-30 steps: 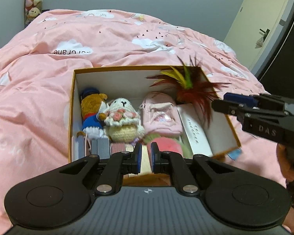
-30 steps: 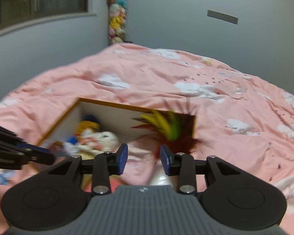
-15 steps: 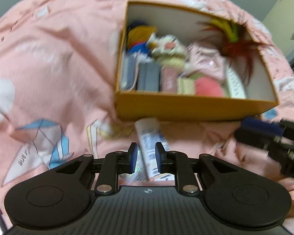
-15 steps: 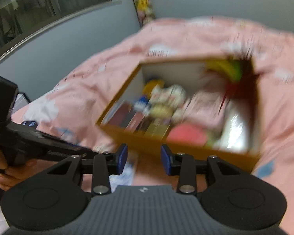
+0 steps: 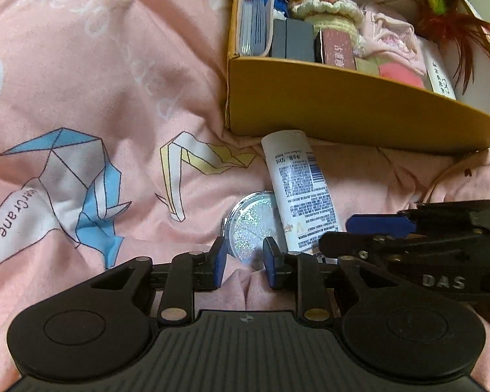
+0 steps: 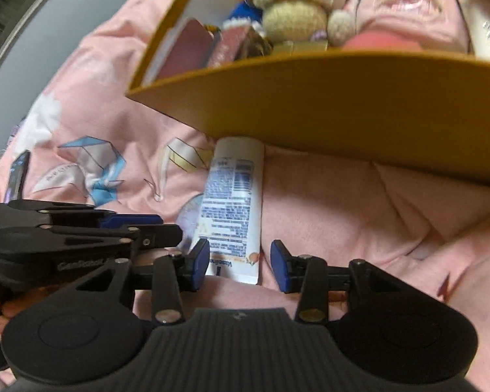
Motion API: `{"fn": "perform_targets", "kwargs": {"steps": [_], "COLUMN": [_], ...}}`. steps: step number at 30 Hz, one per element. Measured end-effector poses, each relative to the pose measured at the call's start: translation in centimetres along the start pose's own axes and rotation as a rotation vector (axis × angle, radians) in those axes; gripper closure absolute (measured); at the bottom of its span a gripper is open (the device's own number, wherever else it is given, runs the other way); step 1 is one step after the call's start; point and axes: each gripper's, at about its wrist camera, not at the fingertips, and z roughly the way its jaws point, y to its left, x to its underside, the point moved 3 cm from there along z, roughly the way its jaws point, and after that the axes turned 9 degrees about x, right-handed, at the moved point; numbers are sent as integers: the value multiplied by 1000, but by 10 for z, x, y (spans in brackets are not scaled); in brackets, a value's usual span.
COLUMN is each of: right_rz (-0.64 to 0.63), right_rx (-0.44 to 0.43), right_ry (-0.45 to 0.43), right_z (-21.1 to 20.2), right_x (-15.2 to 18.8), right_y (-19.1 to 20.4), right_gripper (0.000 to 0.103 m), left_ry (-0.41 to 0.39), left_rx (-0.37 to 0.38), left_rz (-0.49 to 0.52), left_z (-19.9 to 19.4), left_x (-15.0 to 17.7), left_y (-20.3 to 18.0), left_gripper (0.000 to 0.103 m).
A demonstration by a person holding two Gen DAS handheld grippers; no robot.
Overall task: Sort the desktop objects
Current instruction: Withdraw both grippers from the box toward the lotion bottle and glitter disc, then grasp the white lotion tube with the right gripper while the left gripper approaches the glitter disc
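Two loose items lie on the pink crane-printed quilt [image 5: 81,98] in the left wrist view: a white plastic tube with a printed label and barcode [image 5: 299,192] and, partly under its left edge, a round glittery silver compact [image 5: 250,228]. The tube's far end touches the front wall of the mustard-yellow cardboard box [image 5: 343,107], which holds plush toys, small cases and a red-and-green feather piece [image 5: 441,16]. The left gripper [image 5: 245,263] hangs just above the compact's near edge, jaws parted a little, holding nothing. The right gripper [image 5: 375,228] reaches in from the right beside the tube's near end. In the right wrist view, slightly blurred, the right gripper [image 6: 240,268] is spread wide with the tube's [image 6: 233,209] near end between its blue fingertips [image 6: 201,264], neither clearly touching it. The left gripper [image 6: 130,225] enters from the left beside the compact [image 6: 189,219].
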Motion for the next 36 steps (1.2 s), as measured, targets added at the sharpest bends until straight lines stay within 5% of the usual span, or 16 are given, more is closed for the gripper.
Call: {"fn": "perform_targets", "kwargs": {"steps": [9,18,27,30,31,36], "right_rz": [20,-36,-22,18,30,41], "right_rx": [-43,24,0,-11,-22,-40], "right_ry": [40,-54,-135,-86,-69,-22], "right_z": [31,3,-29,-15,-10,7], "right_x": [-5,3,3,-2,-4,-6], "right_y": [2,7,0,-3,-4,-4], "right_gripper": [55,103,103,84,69,68], "left_ry": [14,13,16,15,16,21], "left_rx": [11,14,19,21,21,16], "left_rz": [-26,-27,-32,-34,-35,-28], "left_z": [8,8,5,5,6,7], "left_x": [3,1,-3,-3,-2,-2], "left_y": [3,5,8,9,7,7], "left_gripper": [75,75,74,74,74,74]}}
